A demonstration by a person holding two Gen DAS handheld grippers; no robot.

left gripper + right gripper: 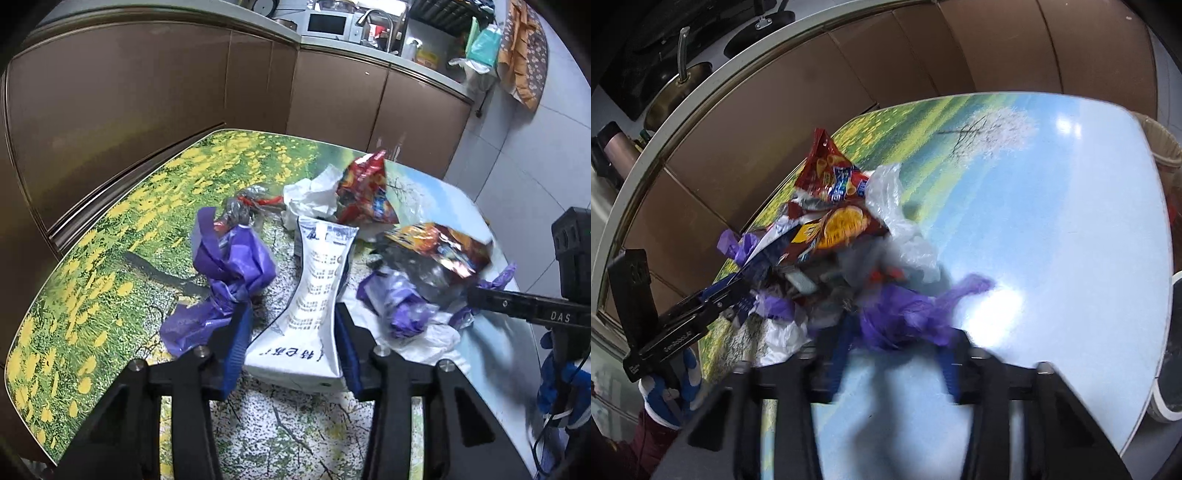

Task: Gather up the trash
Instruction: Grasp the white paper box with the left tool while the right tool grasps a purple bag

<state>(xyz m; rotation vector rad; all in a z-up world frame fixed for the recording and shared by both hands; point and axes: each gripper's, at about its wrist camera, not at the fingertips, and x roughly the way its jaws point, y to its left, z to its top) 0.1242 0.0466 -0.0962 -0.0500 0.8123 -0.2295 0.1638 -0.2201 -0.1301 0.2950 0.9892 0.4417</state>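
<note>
The trash lies heaped on the flower-printed worktop (110,229). The left gripper (291,343) has its jaws pressed on either side of a white printed pouch (317,295), which sits between a crumpled purple bag (229,266) and red snack wrappers (365,192). The right gripper (894,339) is blurred; its jaws seem to be clamped on a second purple bag (905,314) at the heap's near edge, beside a clear plastic bag (905,229)
</note>
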